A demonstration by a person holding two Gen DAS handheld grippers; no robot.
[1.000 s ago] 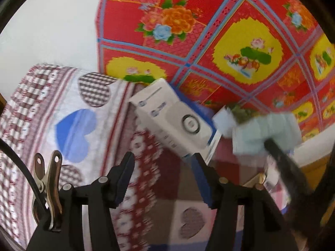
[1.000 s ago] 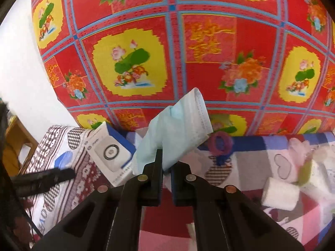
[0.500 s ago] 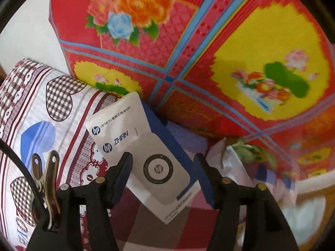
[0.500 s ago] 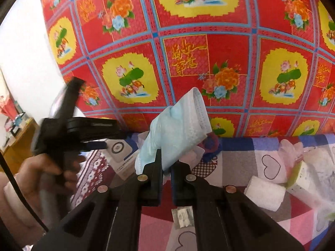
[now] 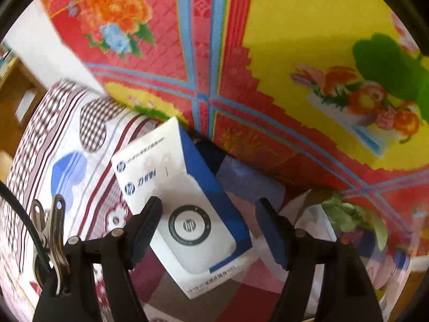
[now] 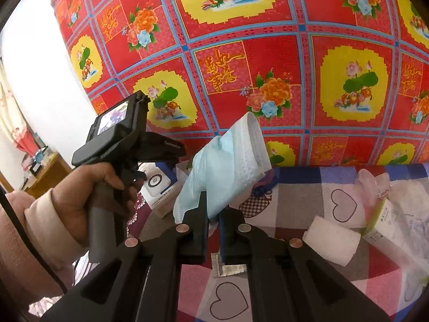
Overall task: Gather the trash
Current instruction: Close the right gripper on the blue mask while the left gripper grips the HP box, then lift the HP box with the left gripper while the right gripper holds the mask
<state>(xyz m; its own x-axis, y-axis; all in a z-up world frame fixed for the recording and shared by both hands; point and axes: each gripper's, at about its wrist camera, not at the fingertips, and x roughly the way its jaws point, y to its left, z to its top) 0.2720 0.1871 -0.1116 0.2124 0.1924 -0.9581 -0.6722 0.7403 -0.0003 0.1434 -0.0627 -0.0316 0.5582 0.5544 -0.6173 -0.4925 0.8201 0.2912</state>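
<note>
Mask [image 6: 228, 166], pale blue, pinched at its lower edge btwn the right gripper [image 6: 213, 214] fingers, which are closed on it; rest of the mask stands up and leans right above the tips. Left gripper [image 5: 209, 230] has its fingers spread wide, nothing held, w/ a white-and-blue box [image 5: 185, 209] lying flat btwn and just beyond them; box's near corner reaches back toward the fingers' base, left finger [image 5: 144, 230] overlaps its left edge in view, contact can't be told. Same box [image 6: 158, 185] shows in right view, left of the right fingers, partly behind the left tool. A hand [image 6: 88, 198] w/ pale sleeve grips that tool's handle, left of the right fingers. Below the right fingers' base, a small silver wrapper [image 6: 228, 268] on the cloth-covered tabletop [image 6: 295, 198], heart-pattern patchwork. Right of the right fingers: white tissue roll [image 6: 332, 241], further right a white-and-yellow-green packet [image 6: 386, 222] among clear plastic. Just past the right fingertips, a purple-blue scrap [image 6: 264, 185]. Right of the left fingers, crumpled white paper w/ green bits [image 5: 343, 214]. Red floral cloth [image 6: 268, 53] hangs behind everything.
</note>
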